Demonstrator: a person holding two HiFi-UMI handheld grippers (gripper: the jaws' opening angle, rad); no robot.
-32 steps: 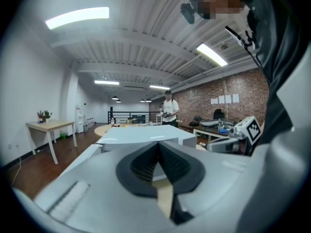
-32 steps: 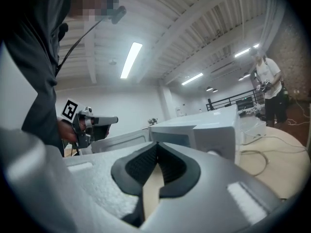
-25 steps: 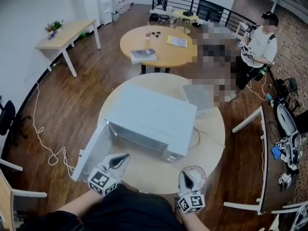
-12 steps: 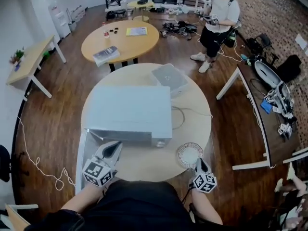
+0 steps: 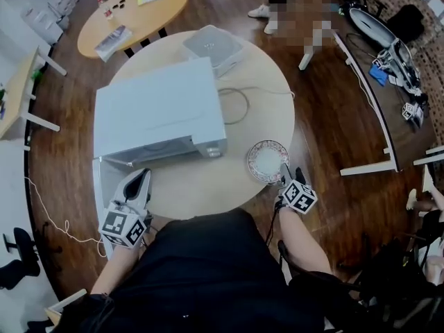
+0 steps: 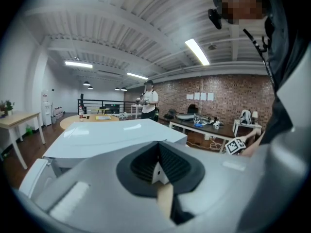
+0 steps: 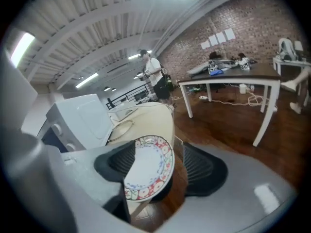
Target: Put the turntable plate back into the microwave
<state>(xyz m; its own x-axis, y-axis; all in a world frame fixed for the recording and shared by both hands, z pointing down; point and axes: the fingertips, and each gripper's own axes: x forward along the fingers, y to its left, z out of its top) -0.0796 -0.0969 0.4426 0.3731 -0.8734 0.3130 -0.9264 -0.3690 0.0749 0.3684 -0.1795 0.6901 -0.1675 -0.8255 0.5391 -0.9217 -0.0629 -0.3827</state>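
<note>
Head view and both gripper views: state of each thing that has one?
microwave door: swung open.
plate: flat on the table, near its edge, not held.
left gripper: shut, empty.
right gripper: open, jaws have just been opening; plate rim shows between them, pads not pressing.

The person wears a black top filling the head view's six o'clock. The left gripper at eight o'clock and the right gripper at four o'clock are pale grey shells with black ribbed fingers, each carrying a black-and-white marker cube.
</note>
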